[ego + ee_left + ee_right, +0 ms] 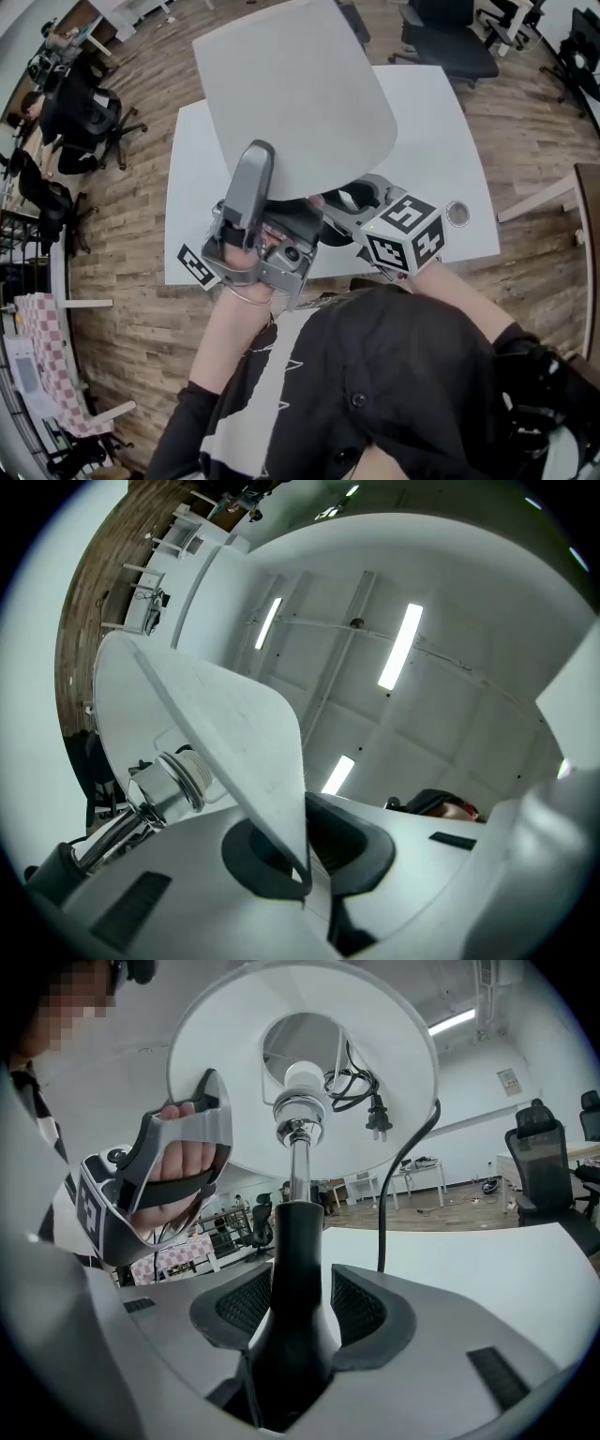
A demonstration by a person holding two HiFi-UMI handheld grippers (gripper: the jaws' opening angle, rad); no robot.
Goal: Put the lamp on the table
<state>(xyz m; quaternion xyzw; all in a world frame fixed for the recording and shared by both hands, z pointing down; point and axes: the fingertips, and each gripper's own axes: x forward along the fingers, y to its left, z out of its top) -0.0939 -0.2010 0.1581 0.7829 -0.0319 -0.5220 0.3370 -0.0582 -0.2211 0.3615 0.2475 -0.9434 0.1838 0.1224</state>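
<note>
The white table (pixel 441 141) lies bare along its right side and front edge, save a small round cap (pixel 457 214) by the corner, while the lamp shade (pixel 300 94) overhangs its middle and a black office chair (pixel 450 42) stands just beyond.

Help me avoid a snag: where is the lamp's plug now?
In the right gripper view the plug dangles within the lampshade, just right of the bulb socket, below its coiled cord.

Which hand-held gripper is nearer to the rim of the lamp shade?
Left. The left hand-held gripper is shut on the rim of the lamp shade itself; the right hand-held gripper grips the black stem lower down, under the shade.
</note>
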